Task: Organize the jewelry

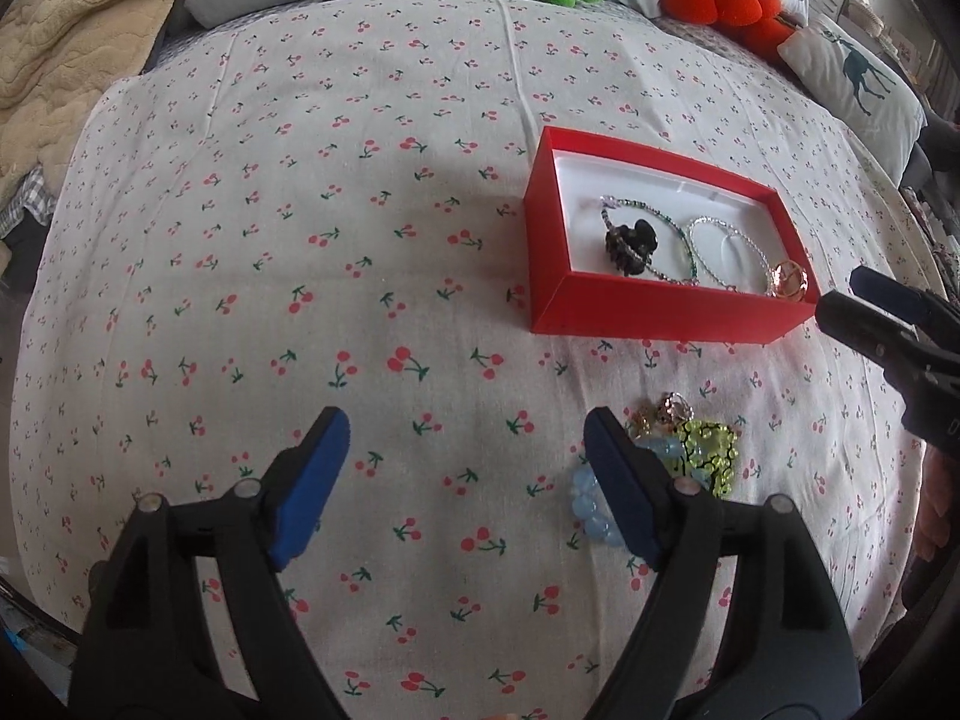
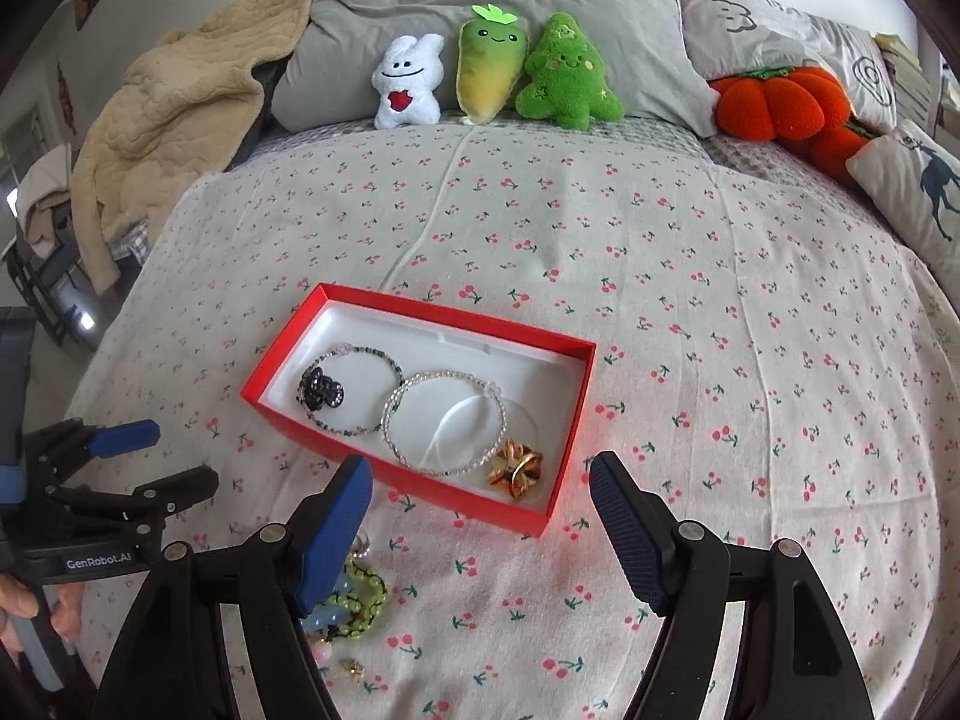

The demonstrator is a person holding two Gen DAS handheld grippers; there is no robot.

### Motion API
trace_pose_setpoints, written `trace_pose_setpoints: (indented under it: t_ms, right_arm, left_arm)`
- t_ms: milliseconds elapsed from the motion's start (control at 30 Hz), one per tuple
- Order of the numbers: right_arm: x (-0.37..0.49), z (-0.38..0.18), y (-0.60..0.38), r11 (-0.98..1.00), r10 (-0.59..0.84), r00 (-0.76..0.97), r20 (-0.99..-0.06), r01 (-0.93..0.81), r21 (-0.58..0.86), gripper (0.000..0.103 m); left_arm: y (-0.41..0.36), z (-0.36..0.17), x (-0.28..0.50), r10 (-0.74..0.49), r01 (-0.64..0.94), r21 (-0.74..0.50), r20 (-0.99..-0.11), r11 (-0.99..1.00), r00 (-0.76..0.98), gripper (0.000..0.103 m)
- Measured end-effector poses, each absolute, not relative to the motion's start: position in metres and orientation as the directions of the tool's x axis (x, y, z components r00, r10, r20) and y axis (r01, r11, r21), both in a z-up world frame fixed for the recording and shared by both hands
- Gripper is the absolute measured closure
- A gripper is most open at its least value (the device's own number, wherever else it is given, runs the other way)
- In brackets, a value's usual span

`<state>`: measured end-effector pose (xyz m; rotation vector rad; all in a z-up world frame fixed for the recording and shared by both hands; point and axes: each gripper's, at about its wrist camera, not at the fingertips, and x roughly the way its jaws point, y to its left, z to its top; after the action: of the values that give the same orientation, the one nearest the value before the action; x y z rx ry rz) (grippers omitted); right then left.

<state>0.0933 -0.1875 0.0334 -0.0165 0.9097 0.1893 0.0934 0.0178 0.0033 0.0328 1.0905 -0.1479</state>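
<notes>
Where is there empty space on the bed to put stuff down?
Bare cherry sheet lies right of the red box, and between it and the plush toys. Inside the box, the far white strip is free. It is crowded at the jewelry pile in front of the box.

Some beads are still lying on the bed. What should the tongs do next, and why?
Probably the left tongs should slide right and down over the loose pile and close on one piece. Both tongs are open and empty, the red box already holds bracelets, and the pile lies on the sheet just outside the left tongs' right finger.
</notes>
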Motion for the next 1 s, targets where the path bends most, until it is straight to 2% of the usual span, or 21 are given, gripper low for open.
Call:
trace_pose_setpoints:
  t_ms: [767, 1000]
  right_arm:
    - [0.029, -0.011, -0.176, 0.965, 0.130, 0.518, -0.845, -0.262, -0.012, 0.025]
    - [0.018, -0.027, -0.182, 0.963, 0.121, 0.509, -0.852, -0.268, -0.024, 0.025]
  left_arm:
    - [0.025, -0.030, 0.033, -0.102, 0.243, 0.002, -0.903, 0.970, 0.417, 0.021]
    - [0.026, -0.034, 0.021, -0.140, 0.304, 0.008, -0.876, 0.953, 0.462, 0.021]
